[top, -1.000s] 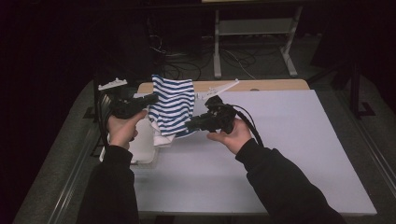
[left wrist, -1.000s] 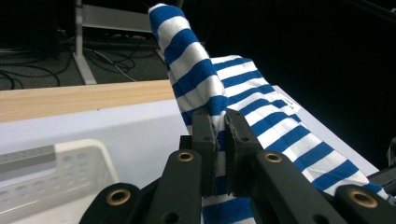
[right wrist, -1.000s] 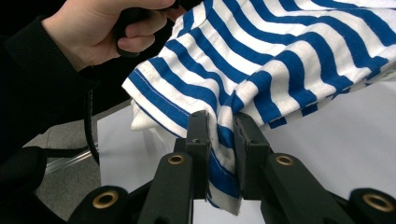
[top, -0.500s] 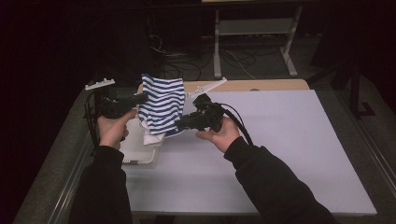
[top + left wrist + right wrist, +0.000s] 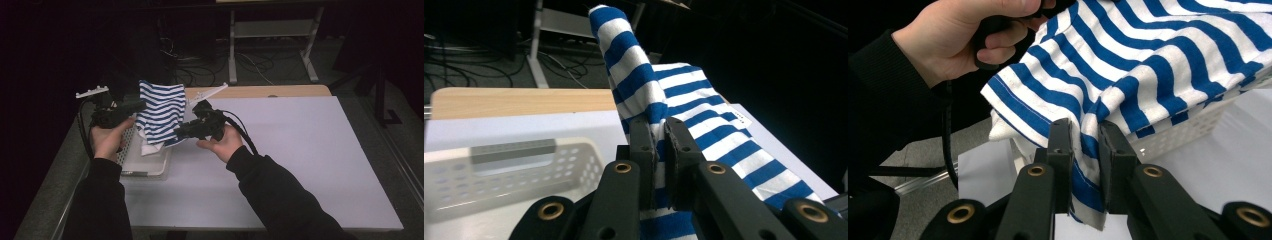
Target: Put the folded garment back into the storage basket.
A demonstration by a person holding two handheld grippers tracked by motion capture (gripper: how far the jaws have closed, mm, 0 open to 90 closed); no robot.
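The blue-and-white striped cotton cloth (image 5: 161, 111) hung at centre-left of the high view, over the white perforated plastic basket (image 5: 145, 162). The left gripper (image 5: 134, 106) and right gripper (image 5: 181, 132) each pinched an edge, the cloth stretching between them.

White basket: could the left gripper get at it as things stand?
Probably not right away. The left gripper is shut on the striped cloth, as is the right gripper, so the cloth hangs between them over the basket. It is close below, but the cloth must go first.
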